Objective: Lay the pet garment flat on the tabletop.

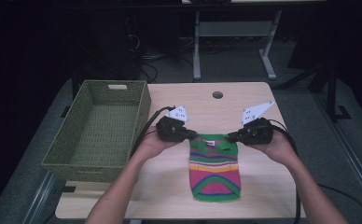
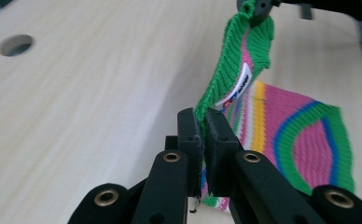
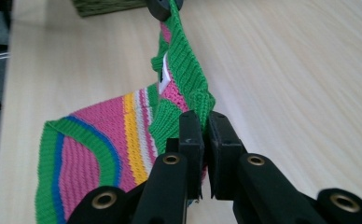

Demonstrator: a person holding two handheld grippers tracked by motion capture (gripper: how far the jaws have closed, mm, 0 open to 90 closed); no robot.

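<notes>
Small striped knitted garment (image 1: 215, 170) in pink, green, blue, yellow and white, lying flat near the centre of the pale wooden counter (image 1: 244, 100), toward its 6 o'clock edge. Green ribbed top hem lifted off the counter and stretched between the two tongs. Left tongs (image 1: 194, 136), at 9 o'clock of the hem, clamped on the green ribbing; in the left gripper view (image 2: 202, 122) both black jaws pressed together with the knit caught between them. Right tongs (image 1: 230, 136), at 3 o'clock of the hem, likewise closed on the green edge; in the right gripper view (image 3: 202, 123) jaws pinching the fold.

White sewn-in label (image 2: 239, 83) inside the neck, bearing small red and blue print, too blurred to read; seen edge-on in the right gripper view (image 3: 165, 74).

Olive-green woven rectangular basket (image 1: 139, 109) with a cut-out handle, standing on the counter at 9 o'clock of the garment, well apart from it. Round cable hole (image 1: 217, 94) in the counter at 12 o'clock.
</notes>
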